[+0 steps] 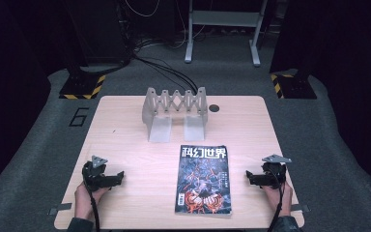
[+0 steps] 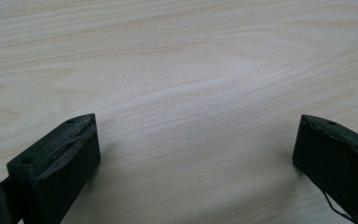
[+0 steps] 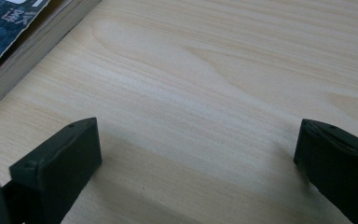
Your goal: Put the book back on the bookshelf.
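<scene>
Both grippers, left gripper [image 1: 119, 176] and right gripper [image 1: 249, 176], are being held apart, empty; the magazine [image 1: 204, 180] between them risks being creased if pinched by its cover.

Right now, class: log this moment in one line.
left gripper: open, empty | right gripper: open, empty | magazine: flat between them | expandable rack: untouched

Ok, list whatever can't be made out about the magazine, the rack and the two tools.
- Magazine: high view, small print on the cover too small to read; right gripper view, all but one corner cut off by the frame edge.
- Metal rack: high view, its far side is hidden by its own panels.
- Left tool and right tool: gripper views, bodies cut off at the bottom edge; both open over bare table.
</scene>
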Tool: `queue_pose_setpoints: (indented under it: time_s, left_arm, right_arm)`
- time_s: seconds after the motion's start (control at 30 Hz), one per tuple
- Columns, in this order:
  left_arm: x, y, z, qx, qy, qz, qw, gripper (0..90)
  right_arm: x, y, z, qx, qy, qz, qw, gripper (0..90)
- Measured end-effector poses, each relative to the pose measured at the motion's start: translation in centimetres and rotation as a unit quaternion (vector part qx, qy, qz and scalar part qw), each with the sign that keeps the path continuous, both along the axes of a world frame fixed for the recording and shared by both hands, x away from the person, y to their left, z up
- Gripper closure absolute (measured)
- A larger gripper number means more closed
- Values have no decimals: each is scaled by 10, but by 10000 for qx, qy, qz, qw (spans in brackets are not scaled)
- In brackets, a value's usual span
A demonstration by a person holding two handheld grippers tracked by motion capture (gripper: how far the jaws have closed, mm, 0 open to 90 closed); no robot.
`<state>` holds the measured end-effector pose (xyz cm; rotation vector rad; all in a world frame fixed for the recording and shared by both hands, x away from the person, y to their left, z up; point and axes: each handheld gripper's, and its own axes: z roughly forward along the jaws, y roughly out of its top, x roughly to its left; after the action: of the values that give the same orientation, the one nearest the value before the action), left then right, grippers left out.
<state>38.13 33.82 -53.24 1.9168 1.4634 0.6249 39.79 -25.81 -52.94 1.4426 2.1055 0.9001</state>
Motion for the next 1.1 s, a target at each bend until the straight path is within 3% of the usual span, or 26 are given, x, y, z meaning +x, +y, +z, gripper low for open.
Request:
queue_pose_setpoints:
  time_s: [0.37, 0.4, 0.5, 0.7, 0.8, 0.9, 1.03, 1.1]
  left_arm:
    - [1, -1, 0, 26, 5, 15, 10000, 2]
    - [1, -1, 0, 26, -11, 21, 10000, 2]
    - [1, -1, 0, 28, -25, 29, 10000, 2]
    - [1, -1, 0, 27, -25, 28, 10000, 2]
    - [1, -1, 0, 26, -13, 19, 10000, 2]
    - [1, -1, 0, 25, -1, 14, 10000, 2]
    - [1, -1, 0, 26, 4, 10, 10000, 3]
    - [1, -1, 0, 22, -27, 29, 10000, 3]
  right_arm:
    - [0, -1, 2, 59, 53, 70, 9999, 15]
    - [-3, 1, 4, 214, 135, 43, 9997, 26]
    - [-6, 4, 6, 358, 121, 77, 9993, 37]
    - [-16, 24, 18, 484, 123, 417, 9979, 62]
    - [-19, 40, 24, 572, 180, 750, 9954, 99]
    - [-21, 54, 25, 685, 303, 907, 9931, 141]
    - [-20, 70, 22, 666, 532, 1112, 9901, 190]
    - [-20, 73, 21, 659, 534, 1179, 9894, 210]
